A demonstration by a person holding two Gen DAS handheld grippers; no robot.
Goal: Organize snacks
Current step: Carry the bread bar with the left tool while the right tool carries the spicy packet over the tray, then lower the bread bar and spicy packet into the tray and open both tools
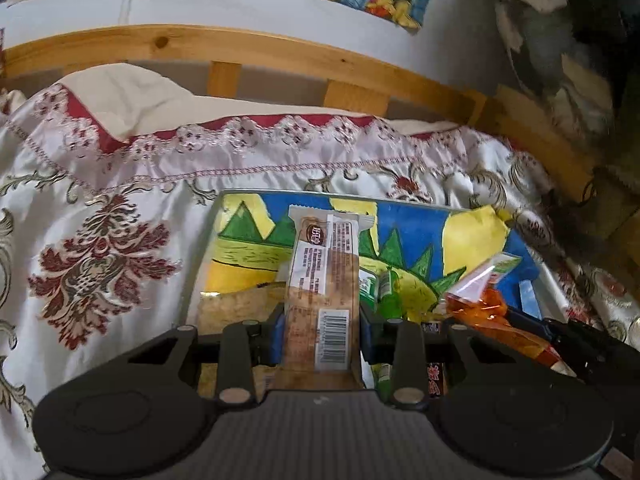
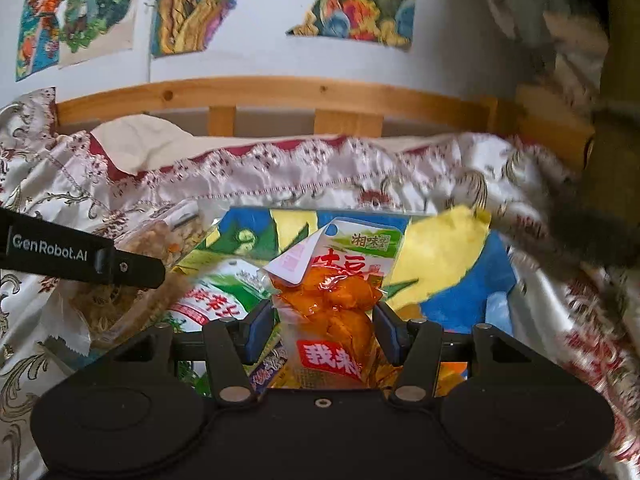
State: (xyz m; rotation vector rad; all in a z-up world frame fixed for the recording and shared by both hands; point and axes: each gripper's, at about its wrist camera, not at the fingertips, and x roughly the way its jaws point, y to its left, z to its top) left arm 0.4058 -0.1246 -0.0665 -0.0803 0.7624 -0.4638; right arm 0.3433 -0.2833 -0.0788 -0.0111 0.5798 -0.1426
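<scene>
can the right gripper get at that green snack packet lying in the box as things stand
Probably not yet. The right gripper is shut on an orange snack pouch, so its jaws are full. The green snack packet lies uncovered in the box just left of it.

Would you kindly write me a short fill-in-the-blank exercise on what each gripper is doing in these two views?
1. The left gripper is shut on a long ____ bar with a barcode.
2. The right gripper is shut on a pouch of ____ snacks.
3. Both packets hang over a tray lined with a painted ____.
4. The tray lies on a ____ bedspread.

Missing words: brown; orange; picture; patterned
</scene>
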